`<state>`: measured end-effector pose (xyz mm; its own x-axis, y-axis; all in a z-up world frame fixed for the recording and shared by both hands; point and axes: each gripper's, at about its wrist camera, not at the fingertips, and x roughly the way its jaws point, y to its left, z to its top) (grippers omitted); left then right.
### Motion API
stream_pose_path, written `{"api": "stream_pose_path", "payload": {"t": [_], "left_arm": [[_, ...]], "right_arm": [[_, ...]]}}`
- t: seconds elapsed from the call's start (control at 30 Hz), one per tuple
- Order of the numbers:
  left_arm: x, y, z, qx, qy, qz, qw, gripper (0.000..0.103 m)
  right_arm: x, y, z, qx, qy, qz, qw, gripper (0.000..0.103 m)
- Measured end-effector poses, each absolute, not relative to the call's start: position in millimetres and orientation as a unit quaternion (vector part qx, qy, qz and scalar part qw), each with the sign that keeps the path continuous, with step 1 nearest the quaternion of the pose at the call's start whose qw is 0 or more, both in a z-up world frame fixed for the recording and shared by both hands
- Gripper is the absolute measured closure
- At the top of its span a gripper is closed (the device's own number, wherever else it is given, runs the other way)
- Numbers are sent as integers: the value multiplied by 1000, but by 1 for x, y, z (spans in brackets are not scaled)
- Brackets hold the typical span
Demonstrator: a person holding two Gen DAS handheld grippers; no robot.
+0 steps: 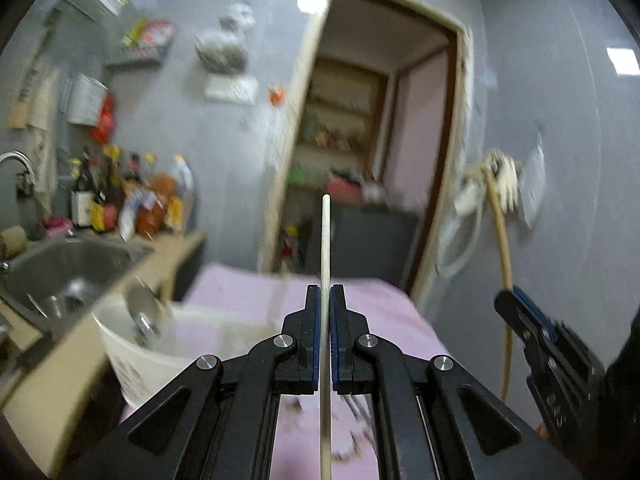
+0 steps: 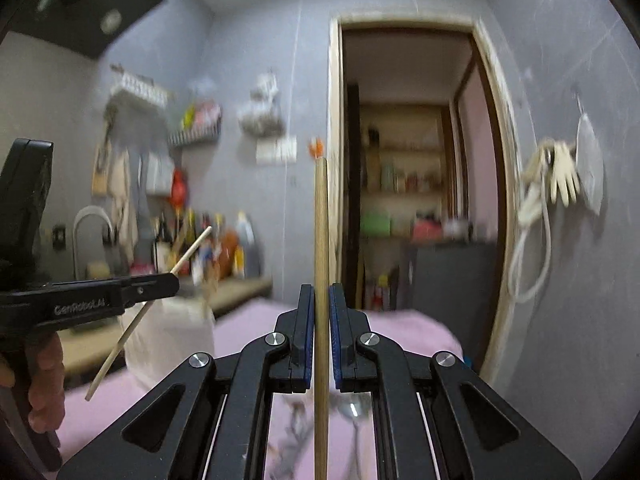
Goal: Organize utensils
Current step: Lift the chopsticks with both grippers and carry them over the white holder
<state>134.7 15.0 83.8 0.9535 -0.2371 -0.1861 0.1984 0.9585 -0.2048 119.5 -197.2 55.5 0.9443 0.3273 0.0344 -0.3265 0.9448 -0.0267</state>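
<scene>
Left gripper: the jaws are squeezed tight on a pale chopstick. It is held near its middle, so part sticks out in front and part runs back under the jaws.
Right gripper: the jaws are squeezed tight on a brown chopstick. It is held part way along, with a long piece standing out in front.
Where the sticks are: both are lifted up in the air, above the desk with the pink cloth.
Weight: each stick is judged to be very light.
Stiffness: each is thin, straight and hard. It is not bent by the grip.
Slipperiness: the sides look smooth and round, so a stick could be turned or slid between the pads if the hold is made loose.
Breaking: a thin stick could be snapped if its tip is knocked on something hard.
Best hold: near the middle, so neither end tips down.
White bucket: it is seen beside the desk with some metal things inside. It may be where the sticks are put, but that cannot be told.
</scene>
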Motion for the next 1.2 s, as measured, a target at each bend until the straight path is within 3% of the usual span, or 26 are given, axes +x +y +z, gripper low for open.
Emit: {"api": "stream_pose_path", "payload": {"t": [0.2, 0.57, 0.87, 1.2], "left_arm": [[145, 75, 113, -157, 36, -74, 984, 100], [176, 173, 114, -217, -16, 6, 976, 100], [201, 190, 89, -252, -19, 32, 967, 100], [203, 168, 67, -206, -4, 41, 978, 100]], "right_arm": [[133, -164, 82, 39, -97, 189, 976, 98], [180, -103, 101, 130, -123, 274, 945, 98], [206, -84, 79, 121, -105, 280, 947, 98], [211, -70, 54, 70, -74, 276, 956, 98]]}}
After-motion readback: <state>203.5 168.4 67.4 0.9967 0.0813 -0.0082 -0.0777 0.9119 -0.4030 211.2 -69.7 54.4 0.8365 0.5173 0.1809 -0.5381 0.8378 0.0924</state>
